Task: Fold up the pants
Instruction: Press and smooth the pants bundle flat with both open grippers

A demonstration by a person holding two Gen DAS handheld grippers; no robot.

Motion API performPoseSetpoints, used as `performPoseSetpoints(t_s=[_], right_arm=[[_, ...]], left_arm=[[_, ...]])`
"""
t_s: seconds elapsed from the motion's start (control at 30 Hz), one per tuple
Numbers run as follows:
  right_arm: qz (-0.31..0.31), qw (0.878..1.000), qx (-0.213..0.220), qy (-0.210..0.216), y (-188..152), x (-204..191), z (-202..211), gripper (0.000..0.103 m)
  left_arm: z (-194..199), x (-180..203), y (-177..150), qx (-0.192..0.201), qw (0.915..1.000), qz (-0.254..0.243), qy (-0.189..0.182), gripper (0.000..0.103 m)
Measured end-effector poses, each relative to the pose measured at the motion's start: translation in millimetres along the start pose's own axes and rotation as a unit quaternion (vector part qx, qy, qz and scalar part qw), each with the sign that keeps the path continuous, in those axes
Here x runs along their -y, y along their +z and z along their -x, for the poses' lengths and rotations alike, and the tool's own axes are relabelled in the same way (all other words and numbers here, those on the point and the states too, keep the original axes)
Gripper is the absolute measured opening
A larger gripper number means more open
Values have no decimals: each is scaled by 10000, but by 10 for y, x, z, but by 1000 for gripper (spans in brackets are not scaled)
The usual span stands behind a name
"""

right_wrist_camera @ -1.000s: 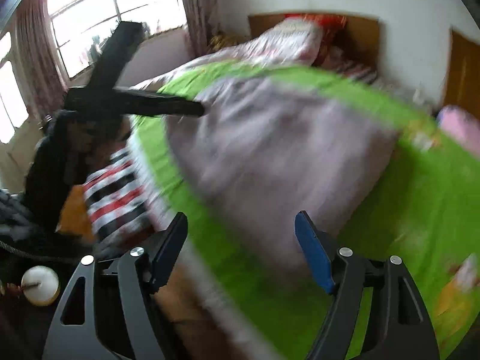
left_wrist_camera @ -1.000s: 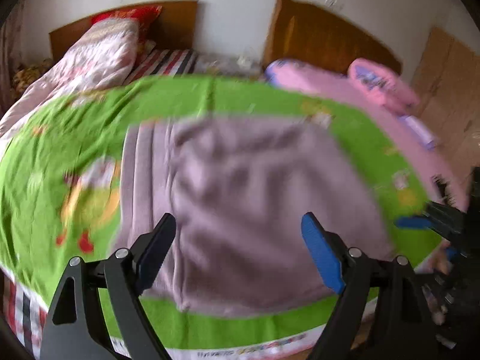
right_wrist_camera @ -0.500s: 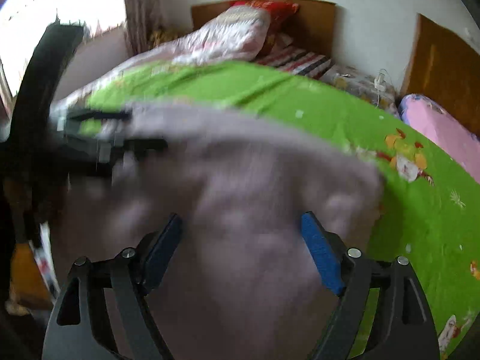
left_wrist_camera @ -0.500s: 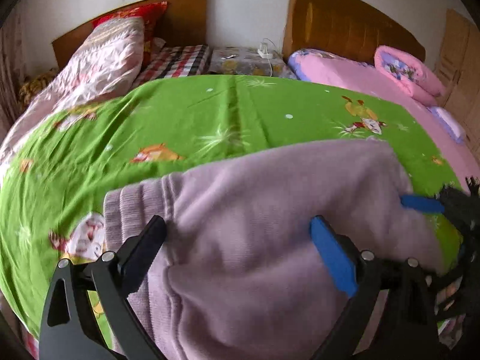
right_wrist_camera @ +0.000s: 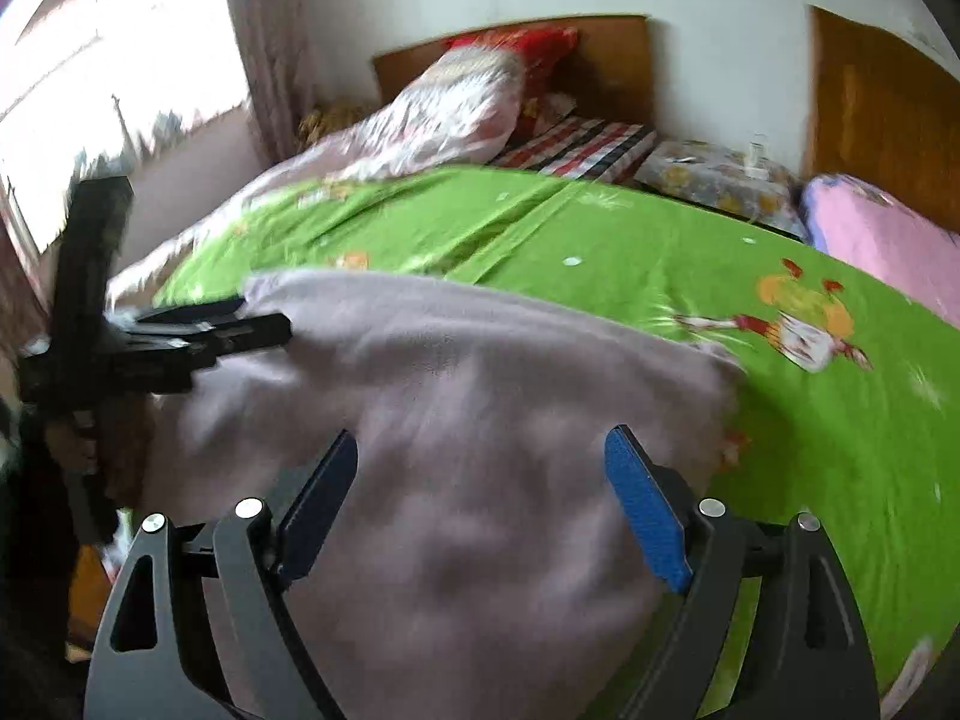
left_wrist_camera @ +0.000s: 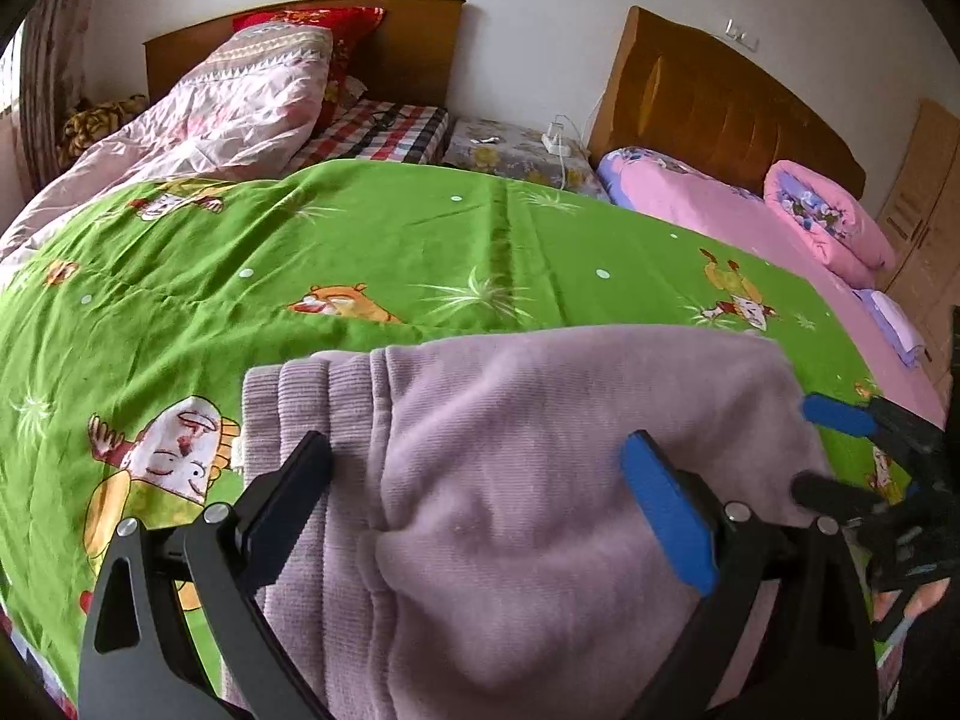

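Mauve knit pants (left_wrist_camera: 540, 480) lie in a heap on the green cartoon bedsheet (left_wrist_camera: 390, 252), their ribbed waistband (left_wrist_camera: 300, 402) at the left. My left gripper (left_wrist_camera: 474, 456) hangs open just over them, its pads not touching the cloth. In the right wrist view the pants (right_wrist_camera: 480, 396) fill the lower middle. My right gripper (right_wrist_camera: 480, 447) is over them with its jaws opening; cloth shows between the pads but is not pinched. The right gripper (left_wrist_camera: 807, 447) also shows at the pants' right end, and the left gripper (right_wrist_camera: 264, 315) at their far left corner.
A pink patterned quilt (left_wrist_camera: 240, 102) and red pillow (left_wrist_camera: 312, 21) lie by the wooden headboard (left_wrist_camera: 414, 48). A bedside stand with a charger (left_wrist_camera: 516, 147) separates this bed from a pink bed (left_wrist_camera: 750, 222). A window (right_wrist_camera: 90, 108) is on the left, a wardrobe (left_wrist_camera: 924, 198) on the right.
Both grippers have come forward and down, closer to the pants, which now fill the lower part of each view. The right gripper's jaws stand wider.
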State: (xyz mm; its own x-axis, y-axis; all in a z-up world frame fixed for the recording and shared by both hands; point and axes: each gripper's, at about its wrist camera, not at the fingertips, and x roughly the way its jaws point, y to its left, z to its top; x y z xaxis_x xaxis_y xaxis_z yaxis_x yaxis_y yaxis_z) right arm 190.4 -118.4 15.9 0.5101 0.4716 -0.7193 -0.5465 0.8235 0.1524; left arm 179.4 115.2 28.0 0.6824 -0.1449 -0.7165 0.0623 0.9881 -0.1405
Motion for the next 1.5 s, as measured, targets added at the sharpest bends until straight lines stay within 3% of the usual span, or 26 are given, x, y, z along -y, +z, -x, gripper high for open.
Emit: performPoseSetpoints(t_s=[0.1, 0.17, 0.27, 0.37, 0.47, 0.53, 0.6, 0.7, 0.8, 0.93, 1.0, 1.07, 1.13, 1.17, 1.27, 1.33, 1.37, 1.5], right_arm=[[-425, 9988, -221, 104, -76, 162, -43, 87], [-606, 9979, -193, -112, -119, 241, 47, 87], [-752, 9966, 194, -285, -63, 312, 209, 88], [-769, 9963, 373, -60, 157, 321, 141, 88], [-425, 9988, 221, 21, 271, 176, -53, 88], [-179, 9996, -83, -183, 298, 185, -236, 89], [-512, 9987, -38, -34, 245, 358, -210, 89], [-1047, 9912, 266, -772, 214, 510, 90, 90], [-698, 9962, 441, -286, 119, 255, 336, 90], [157, 9997, -13, 165, -179, -239, 337, 92], [305, 9992, -226, -140, -364, -292, 271, 92], [9, 9998, -133, -169, -471, -203, 342, 93], [-140, 9970, 30, -758, -540, -209, 536, 92], [-26, 9967, 269, -767, -593, -302, 677, 93], [216, 9984, 466, -219, -770, -574, 858, 93], [469, 9980, 373, -181, -905, -700, 828, 93], [484, 9987, 115, -130, -997, -737, 719, 93], [296, 9994, 182, -72, -1057, -692, 762, 93]], left_arm=[[4, -77, -3, 13, 9997, 221, 94, 97], [17, -128, -7, 46, 9994, 355, 4, 97], [11, -106, -4, 47, 9994, 329, 73, 97], [2, -59, -13, 40, 9995, 233, 231, 97], [-6, -75, -3, 12, 9994, 275, 207, 97], [-2, -104, -4, 19, 9993, 337, 160, 97], [-2, -119, -4, 14, 9992, 375, 121, 97], [-10, -149, 0, -9, 9990, 452, 54, 97], [-15, -177, 2, -10, 9987, 514, -13, 97], [-22, -157, 2, -33, 9988, 484, 37, 97], [-24, -155, 3, -31, 9988, 493, 27, 97], [-23, -152, 4, -29, 9989, 476, 45, 97], [-22, -147, 0, -18, 9989, 465, 69, 97], [-21, -146, -1, -13, 9989, 464, 72, 97], [6, -129, -15, 71, 9989, 437, 126, 97], [25, -103, -32, 123, 9988, 407, 238, 98], [33, -94, -42, 150, 9984, 410, 362, 98], [64, -94, -54, 225, 9979, 428, 439, 98]])
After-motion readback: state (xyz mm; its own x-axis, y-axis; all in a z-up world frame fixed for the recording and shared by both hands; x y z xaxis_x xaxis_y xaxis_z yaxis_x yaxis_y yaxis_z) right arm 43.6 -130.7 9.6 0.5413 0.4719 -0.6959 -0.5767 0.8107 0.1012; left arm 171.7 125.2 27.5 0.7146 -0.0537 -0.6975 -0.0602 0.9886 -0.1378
